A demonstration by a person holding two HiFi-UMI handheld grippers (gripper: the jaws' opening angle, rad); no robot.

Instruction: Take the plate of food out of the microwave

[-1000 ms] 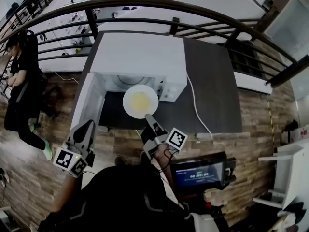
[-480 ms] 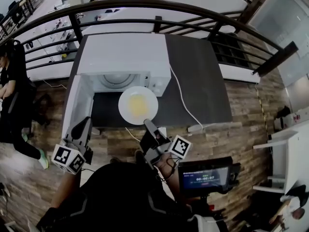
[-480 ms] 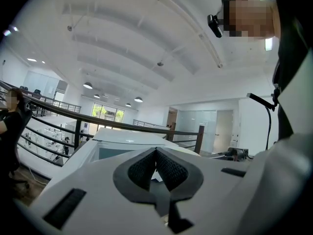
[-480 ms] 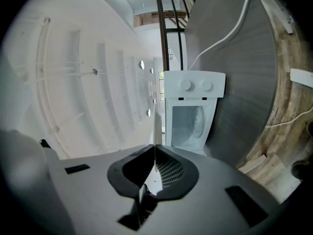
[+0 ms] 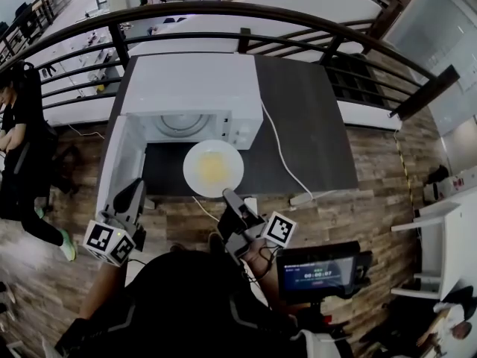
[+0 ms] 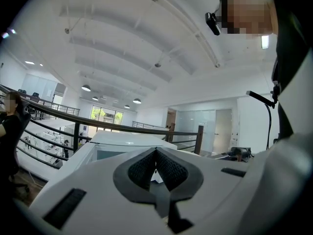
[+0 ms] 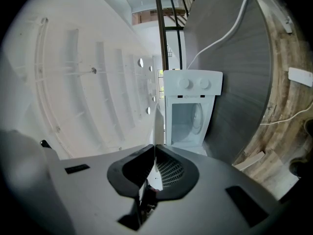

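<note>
The white microwave (image 5: 190, 88) sits in the upper middle of the head view on a dark desk (image 5: 313, 125). Its door (image 5: 123, 162) swings out to the left, and the glass turntable (image 5: 181, 125) shows in the cavity. A white cable (image 5: 277, 149) runs from behind the microwave down the desk towards a white block (image 5: 301, 198) at the desk's near edge. A dark railing (image 5: 223, 10) curves across the top, a person (image 5: 19, 140) stands at the far left, and a lit screen (image 5: 316, 270) sits at the lower right.

The plate (image 5: 213, 168), with pale yellow food (image 5: 212, 167) in its middle, hangs just below the microwave's front, over the desk's near strip. The jaws of the right gripper (image 5: 226, 194) are clamped on the plate's near rim. In the right gripper view the plate shows edge-on between the pads, with the open cavity beyond. Nothing stands between the plate and the person.

The left gripper (image 5: 139, 186) is at the lower left, just beside the door's outer edge. Its jaws are together and there is nothing between them.

A second ago the plate's far rim overlapped the mouth of the cavity. Now it lies a little lower in the frame, about level with the microwave's front edge. The left gripper stays by the door as before.
</note>
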